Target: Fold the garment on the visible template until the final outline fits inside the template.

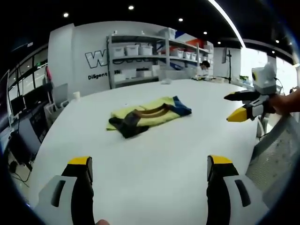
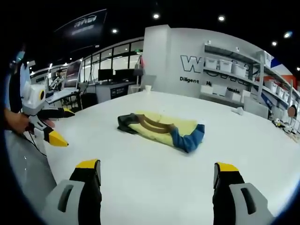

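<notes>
A folded yellow garment (image 1: pixel 150 115) with dark sleeves, a brown collar band and a blue end lies in a compact bundle on the white table (image 1: pixel 154 164). In the right gripper view the garment (image 2: pixel 161 126) lies mid-table with its blue part toward me. My left gripper (image 1: pixel 149 164) is open, hovering over bare table short of the garment. My right gripper (image 2: pixel 157 166) is also open over bare table. Each one shows in the other's view, held by a hand off the table edge: the right gripper (image 1: pixel 229 108) and the left gripper (image 2: pixel 66 126), both with jaws apart and holding nothing.
Shelving with white bins (image 1: pixel 140 58) stands behind the table. A person sits at the far end (image 1: pixel 204 68). A paper cup (image 2: pixel 148 87) stands on the far table edge. A mesh chair back (image 1: pixel 276 150) is at the near right. Desks with monitors (image 2: pixel 93 77) lie beyond.
</notes>
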The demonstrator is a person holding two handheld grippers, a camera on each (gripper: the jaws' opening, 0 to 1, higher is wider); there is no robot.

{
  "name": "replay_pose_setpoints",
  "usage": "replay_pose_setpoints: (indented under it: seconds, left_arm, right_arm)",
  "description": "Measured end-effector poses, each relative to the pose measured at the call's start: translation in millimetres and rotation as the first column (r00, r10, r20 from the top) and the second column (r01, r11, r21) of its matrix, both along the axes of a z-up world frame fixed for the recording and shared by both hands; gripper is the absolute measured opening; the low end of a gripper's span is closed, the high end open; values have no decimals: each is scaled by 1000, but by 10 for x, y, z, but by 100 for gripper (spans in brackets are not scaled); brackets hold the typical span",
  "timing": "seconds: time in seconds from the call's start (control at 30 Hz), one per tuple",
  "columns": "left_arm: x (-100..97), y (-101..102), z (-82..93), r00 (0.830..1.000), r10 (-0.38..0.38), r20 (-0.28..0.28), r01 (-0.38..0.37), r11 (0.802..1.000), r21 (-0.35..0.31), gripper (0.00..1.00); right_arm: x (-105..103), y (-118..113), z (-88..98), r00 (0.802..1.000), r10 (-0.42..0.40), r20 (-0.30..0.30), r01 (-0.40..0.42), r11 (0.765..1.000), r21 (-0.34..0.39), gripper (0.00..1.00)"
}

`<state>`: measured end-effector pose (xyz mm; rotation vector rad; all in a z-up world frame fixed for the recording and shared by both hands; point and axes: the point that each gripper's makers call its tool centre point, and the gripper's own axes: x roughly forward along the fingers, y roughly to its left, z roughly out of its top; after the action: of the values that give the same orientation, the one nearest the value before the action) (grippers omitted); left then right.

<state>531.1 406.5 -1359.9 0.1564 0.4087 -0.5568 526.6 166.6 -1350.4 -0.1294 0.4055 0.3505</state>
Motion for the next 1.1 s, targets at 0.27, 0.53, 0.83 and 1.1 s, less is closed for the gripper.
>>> replay_pose_setpoints:
  seconds: [0.27,0.53,0.83,1.1]
  left_arm:
    - [-4,7,5,1000,4,3,-4,1000,9,99]
    - [-15,5,-29,1000,-1,-4,1,1000,29,99]
    - [-34,1,-37,1000,0,-9,0,999,38,99]
    - [-39,-3,-69,1000,-10,-14,10,999,51,99]
  right_arm:
    - [-3,23,18,1000,10,5,-10,1000,8,99]
    - [-16,54,10,1000,20,1,-20,1000,19,99]
    - [-33,71,1,1000,26,-6,-26,999,21,99]
    - [-36,84,-19,999,31,-12,-31,999,9,98]
